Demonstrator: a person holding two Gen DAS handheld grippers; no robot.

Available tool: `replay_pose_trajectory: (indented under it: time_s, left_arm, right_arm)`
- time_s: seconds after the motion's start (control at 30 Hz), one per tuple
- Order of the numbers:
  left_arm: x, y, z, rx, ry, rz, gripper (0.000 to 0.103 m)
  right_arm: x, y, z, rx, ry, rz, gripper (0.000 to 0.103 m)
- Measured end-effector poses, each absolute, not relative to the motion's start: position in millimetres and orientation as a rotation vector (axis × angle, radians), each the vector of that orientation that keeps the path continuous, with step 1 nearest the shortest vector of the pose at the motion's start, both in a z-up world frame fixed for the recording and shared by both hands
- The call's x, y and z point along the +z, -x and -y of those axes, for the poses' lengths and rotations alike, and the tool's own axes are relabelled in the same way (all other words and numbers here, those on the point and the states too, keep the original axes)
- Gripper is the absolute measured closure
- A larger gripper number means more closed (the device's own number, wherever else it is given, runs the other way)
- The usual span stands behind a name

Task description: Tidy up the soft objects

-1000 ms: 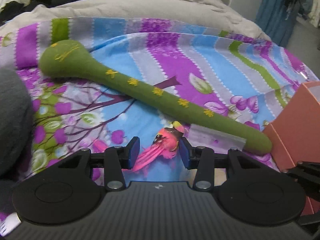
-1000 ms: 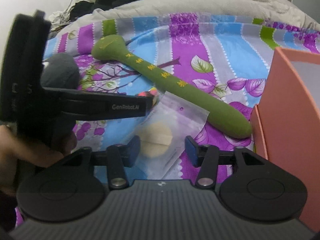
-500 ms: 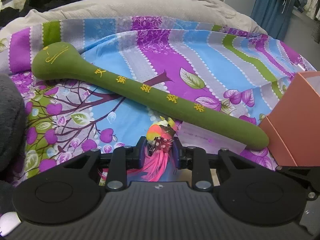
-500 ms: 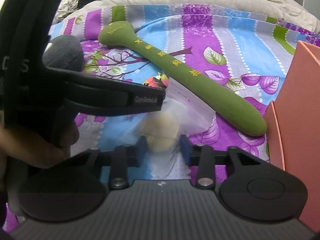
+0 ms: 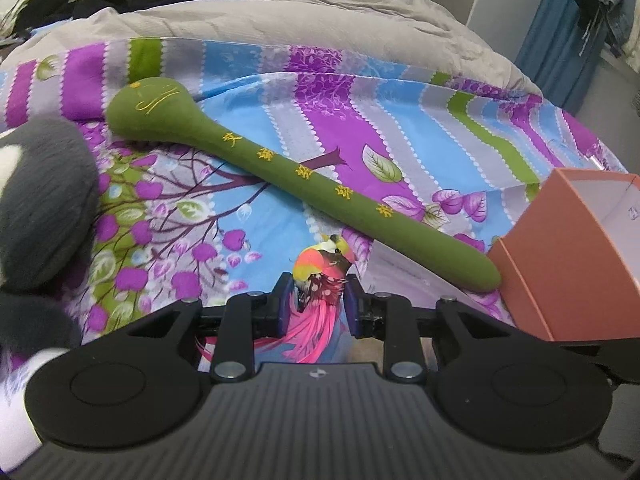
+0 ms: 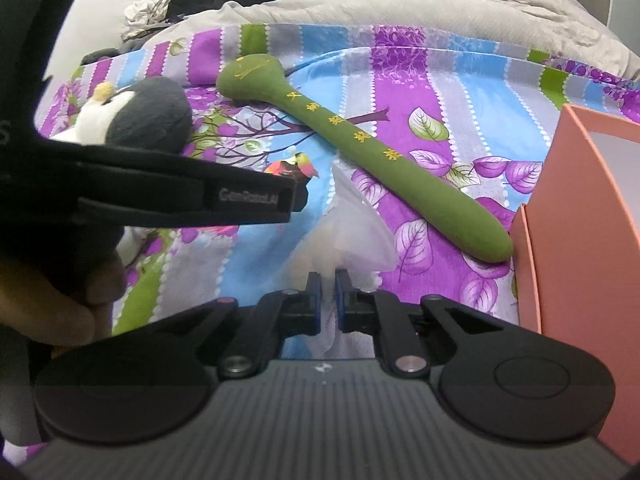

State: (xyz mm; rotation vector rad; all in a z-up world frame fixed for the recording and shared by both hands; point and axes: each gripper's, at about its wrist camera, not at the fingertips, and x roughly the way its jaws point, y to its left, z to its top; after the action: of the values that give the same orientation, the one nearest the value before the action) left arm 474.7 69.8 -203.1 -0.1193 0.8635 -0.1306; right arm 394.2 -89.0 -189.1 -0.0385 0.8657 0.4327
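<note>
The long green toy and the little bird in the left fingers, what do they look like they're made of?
The long green toy looks like matte, felt-like stuffed fabric, with yellow embroidered-looking marks along it. The little bird held by the left gripper seems to be covered in real or synthetic feathers: fine pink strands trail from it; its core is hidden.

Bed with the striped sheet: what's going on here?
A person works two handheld grippers. The left gripper is shut on a small feathered bird toy; the right gripper pinches a clear plastic bag. A long green plush and a grey penguin plush lie on the sheet, with an orange box alongside.
</note>
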Motion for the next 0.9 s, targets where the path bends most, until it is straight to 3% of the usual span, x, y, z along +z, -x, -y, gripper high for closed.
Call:
replay_pose_trajectory:
  time_s: [0.53,0.9]
  left_arm:
    - [-152,-377,-78,-0.064,0.197,-0.869,0.072]
    - [-163,-275,-71,-0.015,0.249,-0.972,0.072]
  right_arm:
    - [-156,-326,106,0.466,0.003,-0.897,0.093]
    - [-158,-248,117,0.524,-0.052,-1.021,0.091]
